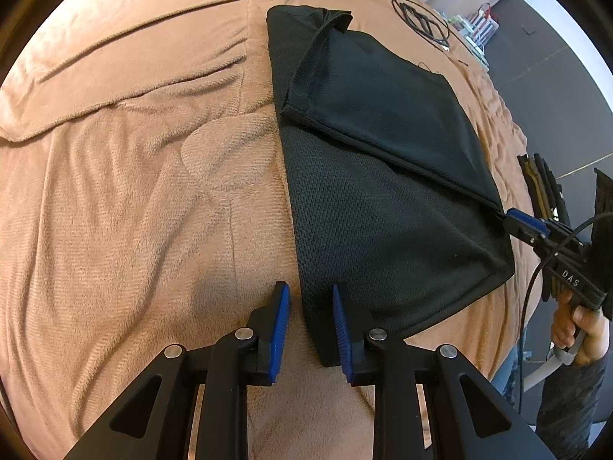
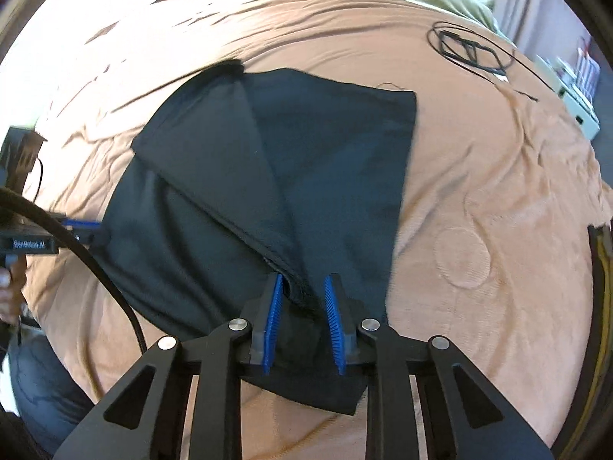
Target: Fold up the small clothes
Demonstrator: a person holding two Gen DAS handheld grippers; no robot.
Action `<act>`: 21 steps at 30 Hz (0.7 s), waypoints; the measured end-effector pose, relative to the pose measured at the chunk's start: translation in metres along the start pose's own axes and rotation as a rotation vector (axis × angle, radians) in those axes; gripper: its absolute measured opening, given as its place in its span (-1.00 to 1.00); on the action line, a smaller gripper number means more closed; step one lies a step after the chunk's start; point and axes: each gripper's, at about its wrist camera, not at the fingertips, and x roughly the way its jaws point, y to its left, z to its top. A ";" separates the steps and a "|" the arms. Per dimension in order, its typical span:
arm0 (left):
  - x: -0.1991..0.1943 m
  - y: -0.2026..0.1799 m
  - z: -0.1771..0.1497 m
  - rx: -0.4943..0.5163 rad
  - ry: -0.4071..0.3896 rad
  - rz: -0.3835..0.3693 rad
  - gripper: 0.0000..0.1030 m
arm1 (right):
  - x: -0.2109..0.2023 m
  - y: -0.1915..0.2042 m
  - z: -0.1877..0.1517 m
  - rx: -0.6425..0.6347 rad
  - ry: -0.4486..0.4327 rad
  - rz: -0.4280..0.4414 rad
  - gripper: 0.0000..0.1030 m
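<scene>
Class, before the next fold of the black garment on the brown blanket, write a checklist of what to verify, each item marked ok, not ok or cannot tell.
1. Black garment lies on the brown blanket, one flap already folded over: ok.
2. Left hand-held gripper straddles the garment's near edge, jaws apart: ok for gripping, not yet closed.
3. Right hand-held gripper has bunched fabric between its open pads: ok.
4. Right hand-held gripper truly pinches the flap corner: cannot tell; the left view suggests pinching, its own view shows a gap.
5. Black cable lies clear of the garment: ok.
6. Folded flap free of creases: not ok, bunched at its far end.
</scene>
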 end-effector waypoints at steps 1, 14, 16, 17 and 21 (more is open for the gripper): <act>0.000 0.000 0.000 -0.003 0.000 -0.003 -0.51 | -0.001 0.000 0.000 0.010 0.000 0.013 -0.61; 0.000 -0.005 0.005 0.016 -0.005 -0.022 -0.26 | 0.017 0.016 0.003 -0.093 0.034 0.038 -0.03; 0.002 -0.007 0.006 0.019 -0.005 -0.011 -0.27 | 0.023 0.011 0.005 -0.074 0.035 0.038 -0.07; 0.003 -0.009 0.007 0.020 -0.006 -0.005 -0.28 | 0.026 0.008 0.006 -0.068 0.034 0.037 -0.27; 0.006 -0.014 0.009 0.034 -0.008 0.014 -0.51 | 0.025 -0.005 0.006 -0.014 0.008 0.049 -0.90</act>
